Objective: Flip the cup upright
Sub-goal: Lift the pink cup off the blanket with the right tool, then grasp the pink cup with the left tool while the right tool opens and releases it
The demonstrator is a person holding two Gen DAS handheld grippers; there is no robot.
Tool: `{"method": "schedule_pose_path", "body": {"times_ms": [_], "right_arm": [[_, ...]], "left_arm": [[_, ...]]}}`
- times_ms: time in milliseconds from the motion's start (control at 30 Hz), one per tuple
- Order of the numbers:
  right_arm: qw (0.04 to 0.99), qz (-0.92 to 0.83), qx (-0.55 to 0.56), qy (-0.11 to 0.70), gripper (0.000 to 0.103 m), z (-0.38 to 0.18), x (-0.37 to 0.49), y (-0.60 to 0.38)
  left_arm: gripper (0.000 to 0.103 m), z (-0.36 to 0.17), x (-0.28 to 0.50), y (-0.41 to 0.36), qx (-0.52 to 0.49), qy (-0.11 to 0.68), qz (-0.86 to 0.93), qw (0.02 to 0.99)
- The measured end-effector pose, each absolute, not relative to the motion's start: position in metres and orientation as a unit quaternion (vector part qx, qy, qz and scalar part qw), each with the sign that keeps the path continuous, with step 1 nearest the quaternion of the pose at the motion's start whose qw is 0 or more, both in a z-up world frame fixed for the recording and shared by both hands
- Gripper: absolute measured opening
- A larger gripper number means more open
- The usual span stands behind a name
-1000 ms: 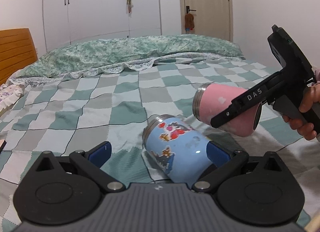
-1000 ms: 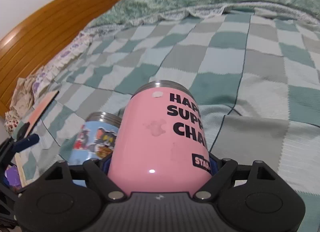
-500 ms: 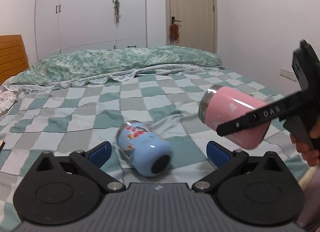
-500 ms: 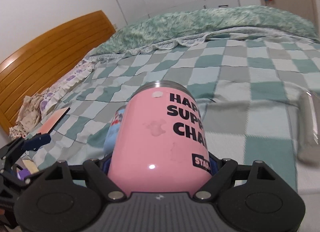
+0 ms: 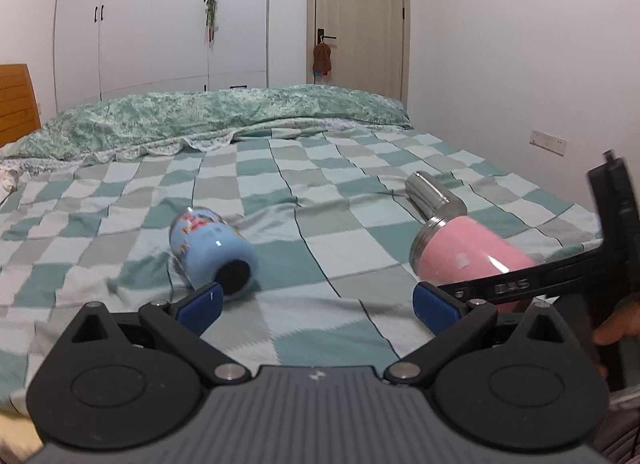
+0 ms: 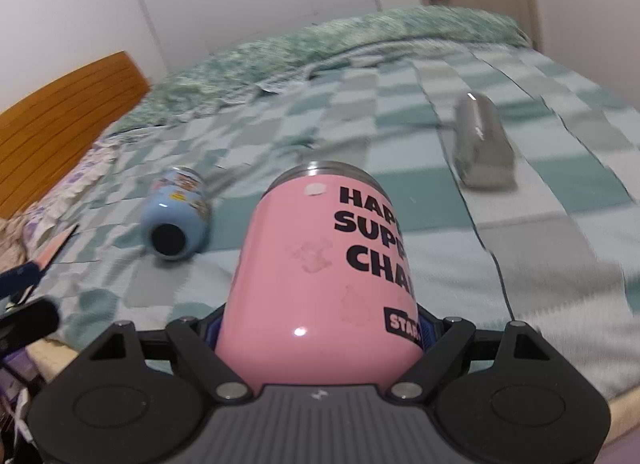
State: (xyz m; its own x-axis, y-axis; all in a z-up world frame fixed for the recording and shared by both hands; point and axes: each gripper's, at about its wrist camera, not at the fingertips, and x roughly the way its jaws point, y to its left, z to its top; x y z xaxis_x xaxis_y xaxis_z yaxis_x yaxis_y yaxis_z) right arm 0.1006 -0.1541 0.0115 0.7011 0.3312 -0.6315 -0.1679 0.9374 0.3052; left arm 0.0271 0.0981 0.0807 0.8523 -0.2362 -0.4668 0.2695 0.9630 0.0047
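Note:
A pink cup (image 6: 320,264) with black lettering is clamped in my right gripper (image 6: 320,332), tilted with its steel rim pointing away; it also shows in the left wrist view (image 5: 468,256) at the right, held above the bed. A light blue cartoon cup (image 5: 212,252) lies on its side on the checked bedspread, base toward me; it shows in the right wrist view (image 6: 176,212) too. My left gripper (image 5: 316,310) is open and empty, just behind the blue cup. A steel cup (image 5: 434,194) lies on its side farther back, also in the right wrist view (image 6: 482,144).
A checked green bedspread (image 5: 300,184) covers the bed, with a rumpled green quilt (image 5: 224,116) at the far end. A wooden headboard (image 6: 60,120) is at the left. A person's hand (image 5: 616,328) holds the right gripper at the bed's right edge.
My left gripper has let go of the blue cup and pulled back; the cup now lies free on the bed. My right gripper has carried the pink cup back and to the right.

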Motion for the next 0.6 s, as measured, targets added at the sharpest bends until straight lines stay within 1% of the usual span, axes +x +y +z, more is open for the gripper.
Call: {"method": "schedule_pose_path", "body": {"times_ms": [200,400,467,533,600], "right_arm": [[0.914,0.119,0.092,0.378,0.084,-0.019,0.103,-0.141],[0.913,0.122,0.099,0.375,0.084,-0.017,0.105,-0.142],[0.913,0.128,0.085,0.377,0.085,-0.015,0.106,-0.139],[0.911,0.140,0.077,0.381,0.090,-0.011,0.107,-0.141],[0.916,0.167,0.067,0.359,0.102,-0.001,0.099,-0.150]], "left_arm": [[0.103,0.066,0.018,0.085,0.026,0.256,-0.119,0.959],[0.103,0.068,0.008,0.076,0.030,0.260,-0.105,0.959],[0.103,0.070,0.007,0.074,0.031,0.260,-0.101,0.960],[0.103,0.073,0.005,0.070,0.035,0.260,-0.096,0.960],[0.103,0.076,0.003,0.065,0.039,0.259,-0.093,0.961]]}}
